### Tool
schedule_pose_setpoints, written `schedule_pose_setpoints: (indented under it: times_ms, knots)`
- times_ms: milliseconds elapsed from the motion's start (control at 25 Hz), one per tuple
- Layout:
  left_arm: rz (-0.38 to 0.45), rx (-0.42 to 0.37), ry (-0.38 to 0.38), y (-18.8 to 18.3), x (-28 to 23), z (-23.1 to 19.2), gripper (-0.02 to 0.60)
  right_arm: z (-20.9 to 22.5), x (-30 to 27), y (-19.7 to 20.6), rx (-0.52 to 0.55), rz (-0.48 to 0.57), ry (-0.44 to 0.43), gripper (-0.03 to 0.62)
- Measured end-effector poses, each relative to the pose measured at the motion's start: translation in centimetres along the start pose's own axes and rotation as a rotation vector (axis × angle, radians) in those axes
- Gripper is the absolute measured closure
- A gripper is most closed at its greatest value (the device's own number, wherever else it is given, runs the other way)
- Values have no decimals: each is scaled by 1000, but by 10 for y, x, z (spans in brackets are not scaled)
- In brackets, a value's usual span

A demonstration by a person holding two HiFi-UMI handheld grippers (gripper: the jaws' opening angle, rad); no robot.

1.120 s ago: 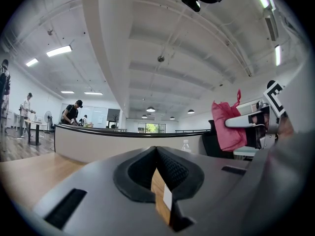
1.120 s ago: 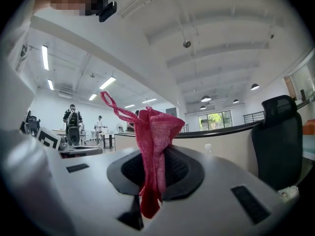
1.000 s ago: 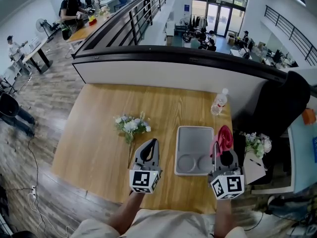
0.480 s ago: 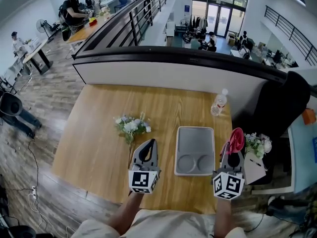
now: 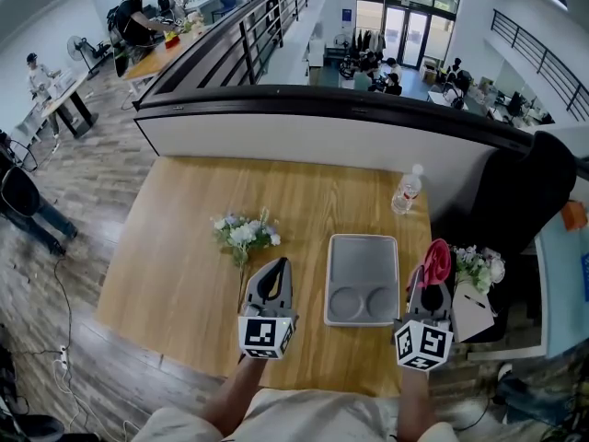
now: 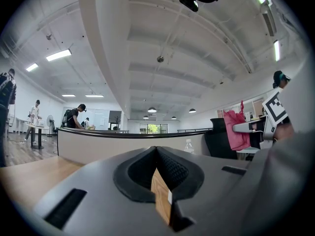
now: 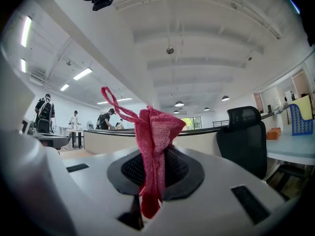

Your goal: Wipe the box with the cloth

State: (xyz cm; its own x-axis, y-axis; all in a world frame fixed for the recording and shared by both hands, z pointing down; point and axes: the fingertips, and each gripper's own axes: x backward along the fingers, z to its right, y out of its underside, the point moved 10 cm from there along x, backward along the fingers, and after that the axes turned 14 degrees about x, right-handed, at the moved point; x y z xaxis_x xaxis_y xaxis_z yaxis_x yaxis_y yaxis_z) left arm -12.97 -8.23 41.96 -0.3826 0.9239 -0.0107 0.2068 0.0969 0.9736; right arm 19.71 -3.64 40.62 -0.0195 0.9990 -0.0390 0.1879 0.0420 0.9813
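1. Tool state. The right gripper (image 7: 152, 177) is clamped on the cloth (image 7: 155, 132). In the right gripper view the pink fabric stands up between the two jaws, and a loose tail hangs below them. The left gripper (image 6: 156, 151) has its jaws together and holds nothing; only a sliver of the wooden table (image 5: 184, 247) shows through the lower gap.

2. Positions, head view. The box (image 5: 363, 251) is a shallow grey piece with two round recesses at its near end. It lies flat on the table, lower centre-right of the frame. The right gripper (image 5: 430, 279) sits just right of the box, at the table's right edge, with the cloth (image 5: 437, 260) bunched above its tips and clear of the box. The left gripper (image 5: 280, 265) sits left of the box, apart from it. A spray of flowers (image 5: 244, 233) lies to the upper left of the box, and a bottle (image 5: 407, 190) stands beyond it.

3. Progress. I judge the pickup complete: the cloth is secured. The cloth does not touch the box, so I read the wiping pass as outstanding. What remains is to bring the cloth over the box, lower it to contact, and stroke across the surface.
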Motion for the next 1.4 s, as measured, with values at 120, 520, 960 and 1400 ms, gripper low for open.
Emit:
schedule_pose_setpoints:
  times_ms: [120, 520, 960, 1400]
  knots:
    - [-1, 0, 1, 0, 0, 0, 568, 0, 0, -1, 3, 0, -4, 531]
    - [0, 1, 3, -1, -1, 0, 568, -1, -2, -4, 4, 4, -20, 531]
    - [3, 3, 4, -1, -2, 0, 568, -3, -2, -7, 14, 16, -31, 530]
    - [2, 4, 2, 0, -1, 1, 568, -4, 0, -7, 22, 28, -37, 531]
